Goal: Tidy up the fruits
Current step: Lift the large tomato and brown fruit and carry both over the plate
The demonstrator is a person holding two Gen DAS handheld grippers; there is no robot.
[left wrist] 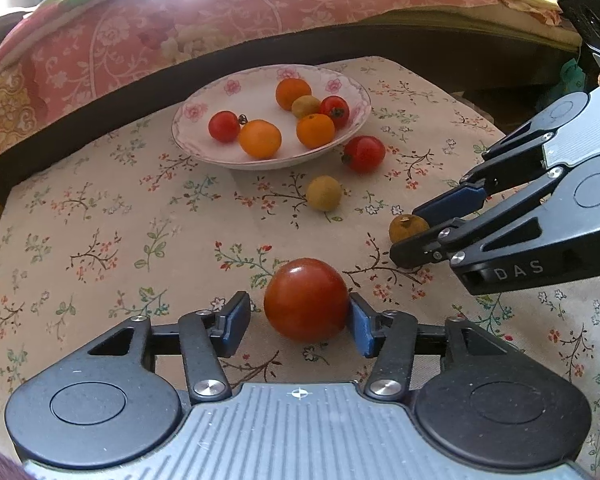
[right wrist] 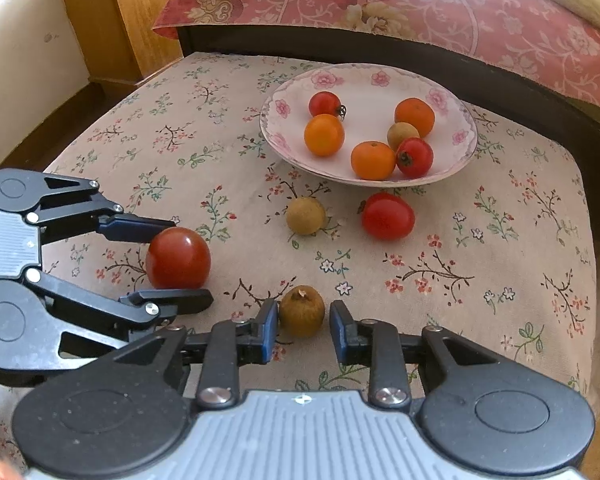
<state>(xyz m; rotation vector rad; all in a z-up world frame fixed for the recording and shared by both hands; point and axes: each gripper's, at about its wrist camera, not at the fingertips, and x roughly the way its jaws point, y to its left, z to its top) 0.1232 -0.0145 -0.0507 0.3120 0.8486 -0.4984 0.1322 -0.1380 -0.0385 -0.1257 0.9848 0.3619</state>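
The left gripper (left wrist: 300, 320) stands spread around a large tomato (left wrist: 306, 299) resting on the floral-clothed desk (left wrist: 100, 220). Its right pad touches the fruit; its left pad stands just clear. The tomato is round, glossy and deep red.

The right gripper (right wrist: 303, 328) is likewise spread, flanking a small brown fruit (right wrist: 302, 311) on the desk, with a narrow gap at each side. This fruit is dull, rough-skinned and carries a stem stub on top.

Farther out lie a tan round fruit (right wrist: 305, 215) and a second red tomato (right wrist: 388, 216), near the plate (right wrist: 364, 80). The plate holds oranges, small tomatoes and one tan fruit.
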